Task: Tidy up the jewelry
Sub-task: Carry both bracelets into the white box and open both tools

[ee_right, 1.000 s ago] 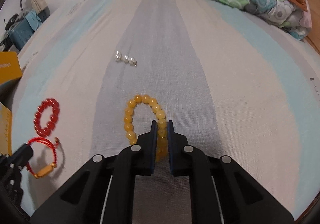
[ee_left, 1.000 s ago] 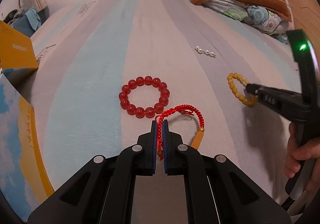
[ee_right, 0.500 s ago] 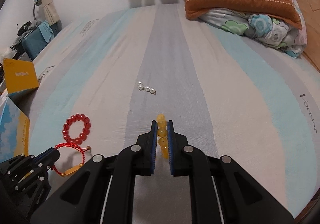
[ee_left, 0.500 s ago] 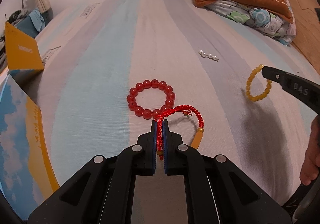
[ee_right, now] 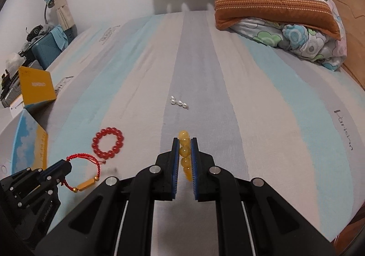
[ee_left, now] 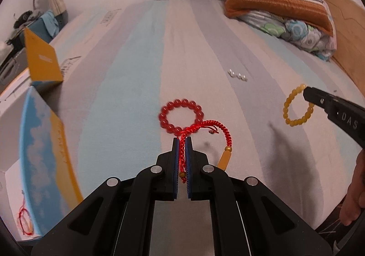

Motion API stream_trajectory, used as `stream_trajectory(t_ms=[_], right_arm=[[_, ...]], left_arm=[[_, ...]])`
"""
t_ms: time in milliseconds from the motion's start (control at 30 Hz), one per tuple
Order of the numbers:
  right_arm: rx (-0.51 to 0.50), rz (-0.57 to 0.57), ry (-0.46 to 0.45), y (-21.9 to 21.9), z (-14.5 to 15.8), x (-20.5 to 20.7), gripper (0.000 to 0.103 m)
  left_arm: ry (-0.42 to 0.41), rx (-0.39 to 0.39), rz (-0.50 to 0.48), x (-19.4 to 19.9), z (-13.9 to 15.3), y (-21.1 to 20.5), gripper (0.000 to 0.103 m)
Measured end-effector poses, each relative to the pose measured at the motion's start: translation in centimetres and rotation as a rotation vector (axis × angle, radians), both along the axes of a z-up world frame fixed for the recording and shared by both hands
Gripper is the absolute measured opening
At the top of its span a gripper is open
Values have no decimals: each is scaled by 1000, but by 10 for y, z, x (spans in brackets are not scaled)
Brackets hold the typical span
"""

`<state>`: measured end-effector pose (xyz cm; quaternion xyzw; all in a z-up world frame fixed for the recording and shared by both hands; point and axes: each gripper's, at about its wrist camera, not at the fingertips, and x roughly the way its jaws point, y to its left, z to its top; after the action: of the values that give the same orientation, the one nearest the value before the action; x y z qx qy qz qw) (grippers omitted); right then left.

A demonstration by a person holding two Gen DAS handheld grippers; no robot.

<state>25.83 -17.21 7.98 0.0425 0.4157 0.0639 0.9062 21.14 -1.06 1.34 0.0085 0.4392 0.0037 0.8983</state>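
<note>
The red cord bracelet (ee_left: pixel 206 127) is pinched in the left gripper (ee_left: pixel 181 142): its braided cord runs down between the two blue-faced fingers, which stand nearly together on it, and the rest of the loop hangs out to the right of the fingertips with an amber tube bead (ee_left: pixel 224 160) and a small gold bead dangling below. In the right wrist view the same bracelet (ee_right: pixel 85 173) hangs from the left gripper (ee_right: pixel 63 168) clear of the sheet, casting a faint shadow beside it.

The yellow bead bracelet (ee_right: pixel 185 155) is clamped edge-on in the right gripper (ee_right: pixel 184 142), a column of beads filling the narrow gap between the fingers and one bead standing out past the tips. From the left wrist view it (ee_left: pixel 296 107) hangs as an open ring from the tip of the right gripper (ee_left: pixel 306 94), lifted above the bed, with a dark shadow on the sheet below.

The red bead bracelet (ee_left: pixel 181 116) lies flat on the striped bedsheet (ee_left: pixel 136 73), just beyond the left gripper's fingertips and partly behind the cord loop. Farther up the bed, well apart from both grippers, lies a short row of pearls (ee_right: pixel 179 102). At the left edge of the bed stand a blue and yellow box (ee_left: pixel 41 153) and a yellow carton (ee_right: pixel 36 86). A hand (ee_left: pixel 353 192) shows at the right border, on the right gripper's handle
</note>
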Motion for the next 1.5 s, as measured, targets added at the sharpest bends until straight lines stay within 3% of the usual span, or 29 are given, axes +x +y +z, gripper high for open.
stream_trajectory(t_ms=[400, 733, 1167, 1500], right_arm=[[17, 49, -26, 26, 42, -34, 9], [6, 121, -57, 76, 75, -54, 9], [11, 261, -103, 182, 111, -73, 9], [19, 409, -111, 274, 116, -98, 9]], left_arm=[[-25, -1, 49, -41, 41, 36, 4], [-69, 5, 102, -72, 81, 81, 4], [-104, 14, 244, -117, 112, 180, 4], [-62, 15, 375, -154, 98, 257, 5]])
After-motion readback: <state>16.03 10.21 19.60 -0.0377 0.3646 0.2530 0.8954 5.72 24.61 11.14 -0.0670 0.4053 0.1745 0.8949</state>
